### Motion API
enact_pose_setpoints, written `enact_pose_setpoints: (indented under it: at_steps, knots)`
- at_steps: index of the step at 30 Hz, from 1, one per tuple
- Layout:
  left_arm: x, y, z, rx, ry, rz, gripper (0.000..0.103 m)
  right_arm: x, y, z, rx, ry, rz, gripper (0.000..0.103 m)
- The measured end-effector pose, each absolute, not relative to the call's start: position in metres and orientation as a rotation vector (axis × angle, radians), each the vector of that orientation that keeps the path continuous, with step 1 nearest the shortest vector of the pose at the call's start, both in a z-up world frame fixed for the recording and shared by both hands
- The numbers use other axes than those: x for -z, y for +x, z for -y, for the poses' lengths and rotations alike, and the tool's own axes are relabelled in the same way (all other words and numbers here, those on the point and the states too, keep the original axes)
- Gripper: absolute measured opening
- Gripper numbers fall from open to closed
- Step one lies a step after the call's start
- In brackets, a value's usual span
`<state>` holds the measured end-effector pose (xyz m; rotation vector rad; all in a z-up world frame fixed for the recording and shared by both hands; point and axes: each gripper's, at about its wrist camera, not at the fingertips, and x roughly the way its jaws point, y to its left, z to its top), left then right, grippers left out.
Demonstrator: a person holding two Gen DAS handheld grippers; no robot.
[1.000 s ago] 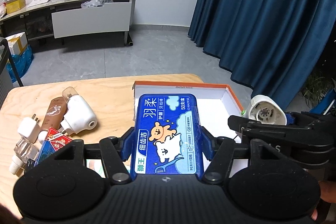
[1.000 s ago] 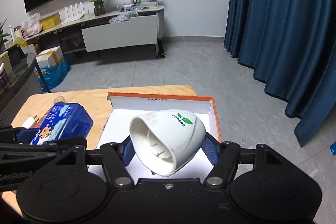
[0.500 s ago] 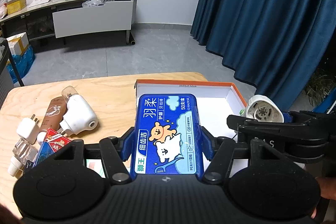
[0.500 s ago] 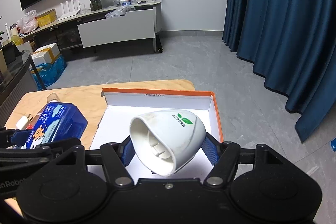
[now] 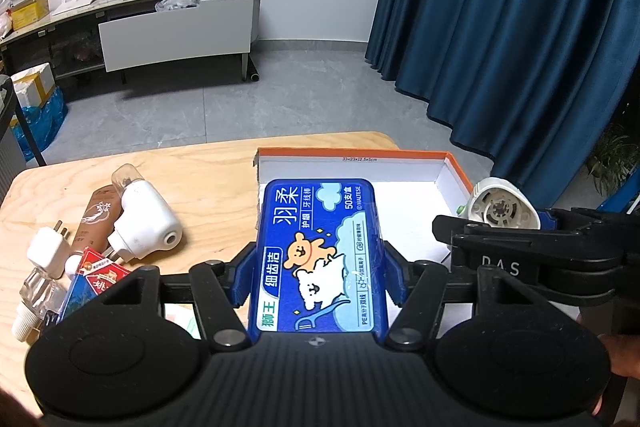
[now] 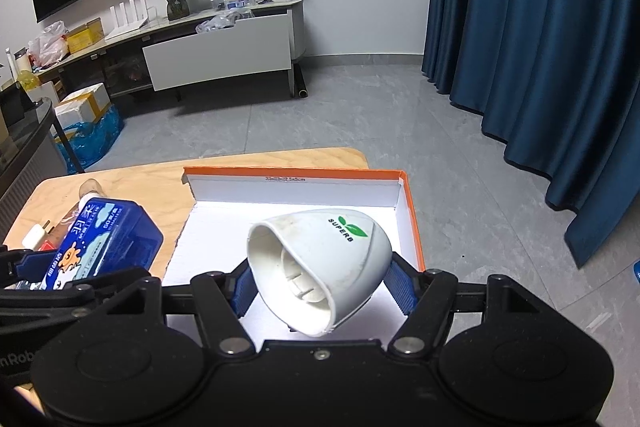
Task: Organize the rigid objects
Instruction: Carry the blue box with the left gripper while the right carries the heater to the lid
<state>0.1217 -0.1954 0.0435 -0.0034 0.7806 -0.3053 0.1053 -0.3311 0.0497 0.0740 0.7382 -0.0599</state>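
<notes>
My left gripper [image 5: 316, 279] is shut on a blue floss-pick box [image 5: 318, 251] with a cartoon bear, held over the left part of a shallow white box with an orange rim [image 5: 452, 163]. My right gripper [image 6: 320, 281] is shut on a white egg-shaped plastic device [image 6: 320, 267] marked SUPERB, held above the box floor [image 6: 224, 215]. In the left wrist view the white device [image 5: 500, 205] and the right gripper sit at the right. The right wrist view shows the blue box [image 6: 100, 243] at the left.
On the wooden table [image 5: 208, 179] left of the box lie a white plug-in device [image 5: 144, 223], a brown tube [image 5: 94, 219], a white charger [image 5: 46, 251], a small clear bottle [image 5: 36, 297] and a red packet [image 5: 100, 275]. A blue curtain [image 6: 540, 47] hangs at the right.
The right gripper has sunk slightly toward the box with the white device. The left gripper and blue box have kept almost still.
</notes>
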Motion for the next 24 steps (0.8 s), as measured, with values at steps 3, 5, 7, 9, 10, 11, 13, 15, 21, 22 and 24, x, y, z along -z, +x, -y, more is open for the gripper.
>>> enact_pose_setpoints:
  at_steps: [3, 5, 7, 9, 10, 11, 13, 15, 21, 22, 24]
  knots:
    - [-0.044, 0.123, 0.197, 0.302, 0.005, -0.781, 0.063, -0.047, 0.108, 0.332, 0.058, 0.079, -0.74, 0.079]
    - [-0.042, 0.125, 0.198, 0.304, 0.003, -0.784, 0.063, -0.045, 0.11, 0.333, 0.061, 0.077, -0.743, 0.079]
    - [-0.041, 0.126, 0.199, 0.299, 0.005, -0.785, 0.063, -0.044, 0.111, 0.333, 0.061, 0.081, -0.747, 0.079]
    - [-0.04, 0.127, 0.199, 0.301, 0.001, -0.79, 0.063, -0.043, 0.112, 0.335, 0.06, 0.081, -0.748, 0.079]
    - [-0.039, 0.128, 0.199, 0.3, 0.001, -0.792, 0.063, -0.042, 0.113, 0.336, 0.061, 0.081, -0.75, 0.079]
    - [-0.038, 0.128, 0.2, 0.299, 0.005, -0.792, 0.063, -0.041, 0.114, 0.337, 0.062, 0.08, -0.753, 0.079]
    - [-0.037, 0.13, 0.201, 0.299, 0.004, -0.797, 0.063, -0.039, 0.116, 0.337, 0.066, 0.081, -0.76, 0.079]
    - [-0.036, 0.131, 0.202, 0.297, 0.005, -0.8, 0.063, -0.036, 0.117, 0.339, 0.064, 0.084, -0.766, 0.079]
    - [-0.033, 0.136, 0.205, 0.298, 0.005, -0.811, 0.063, -0.033, 0.122, 0.342, 0.066, 0.085, -0.775, 0.079]
    - [-0.032, 0.136, 0.206, 0.299, 0.005, -0.812, 0.063, -0.032, 0.123, 0.343, 0.067, 0.085, -0.776, 0.079]
    - [-0.031, 0.137, 0.206, 0.301, 0.007, -0.812, 0.063, -0.032, 0.125, 0.342, 0.07, 0.085, -0.778, 0.079]
